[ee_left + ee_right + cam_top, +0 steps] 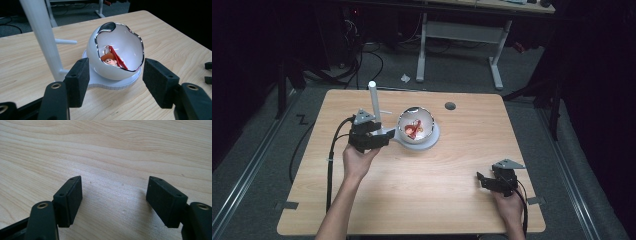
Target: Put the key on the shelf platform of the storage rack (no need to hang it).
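A white egg-shaped shell [416,125] [117,53] with a jagged silver-rimmed opening sits on a round white base [427,141] [115,83] near the table's middle back. Inside it lies a small cowboy figure [110,59] [414,131] in red. My left gripper [384,135] [116,83] is open just in front of the shell, its jaws wide apart on either side of the base, touching nothing. My right gripper [481,181] [113,195] is open low over bare wood at the front right, nothing between its jaws.
A white upright post [373,102] [43,37] with a short side peg [65,41] stands just left of the shell, close to my left gripper. A dark round hole [450,106] sits at the table's back. Black cables trail from both grippers.
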{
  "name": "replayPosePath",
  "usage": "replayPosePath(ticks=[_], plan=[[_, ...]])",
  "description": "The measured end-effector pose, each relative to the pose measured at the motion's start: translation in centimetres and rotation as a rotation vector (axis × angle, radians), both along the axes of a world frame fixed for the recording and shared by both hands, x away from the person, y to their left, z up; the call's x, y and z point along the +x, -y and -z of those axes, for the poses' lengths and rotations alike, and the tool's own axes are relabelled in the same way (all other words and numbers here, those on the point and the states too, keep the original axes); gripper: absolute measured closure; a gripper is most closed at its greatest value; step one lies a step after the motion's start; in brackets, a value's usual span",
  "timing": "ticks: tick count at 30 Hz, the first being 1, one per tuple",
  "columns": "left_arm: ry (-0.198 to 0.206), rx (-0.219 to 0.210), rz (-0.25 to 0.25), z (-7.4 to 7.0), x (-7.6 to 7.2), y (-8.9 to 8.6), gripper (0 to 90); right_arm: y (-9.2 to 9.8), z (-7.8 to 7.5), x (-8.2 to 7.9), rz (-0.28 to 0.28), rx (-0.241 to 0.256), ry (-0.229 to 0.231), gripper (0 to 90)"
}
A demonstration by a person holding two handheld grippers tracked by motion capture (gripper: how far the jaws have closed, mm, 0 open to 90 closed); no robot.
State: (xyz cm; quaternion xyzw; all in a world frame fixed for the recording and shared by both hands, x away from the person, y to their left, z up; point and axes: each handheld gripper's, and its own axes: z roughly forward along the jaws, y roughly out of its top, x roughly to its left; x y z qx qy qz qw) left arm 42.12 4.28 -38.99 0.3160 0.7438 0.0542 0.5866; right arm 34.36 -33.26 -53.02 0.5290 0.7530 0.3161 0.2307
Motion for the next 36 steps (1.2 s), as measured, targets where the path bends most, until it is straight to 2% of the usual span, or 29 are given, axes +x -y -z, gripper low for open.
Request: replayPosePath(ticks=[10, 15, 19, 22, 26, 28, 36], plan=[[-0.002, -0.018, -0.023, -0.3, -1.0, -1.5, 36.6, 0.0, 0.0, 0.0, 0.0, -0.001, 0.0, 29.4], [0.003, -0.002, -0.036, -0.1, -1.2, -2.3, 36.2, 0.0, 0.0, 0.0, 0.0, -0.001, 0.0, 29.4], [0.002, -0.02, -0.054, -0.3, -1.4, -3.0, 36.0, 0.0, 0.0, 0.0, 0.0, -0.003, 0.001, 29.4], [0.004, -0.011, -0.053, -0.2, -1.6, -3.2, 35.8, 0.0, 0.0, 0.0, -0.003, -0.004, 0.003, 29.4], [0.012, -0.019, -0.062, -0.2, -1.9, -3.8, 35.2, 0.0, 0.0, 0.0, -0.001, -0.003, 0.001, 29.4], [0.001, -0.034, -0.078, -0.1, -2.0, -4.1, 34.9, 0.0, 0.0, 0.0, -0.003, -0.005, 0.002, 29.4], [0.013, -0.018, -0.083, 0.2, -2.7, -4.9, 34.7, 0.0, 0.0, 0.0, -0.002, -0.005, 0.003, 29.4]])
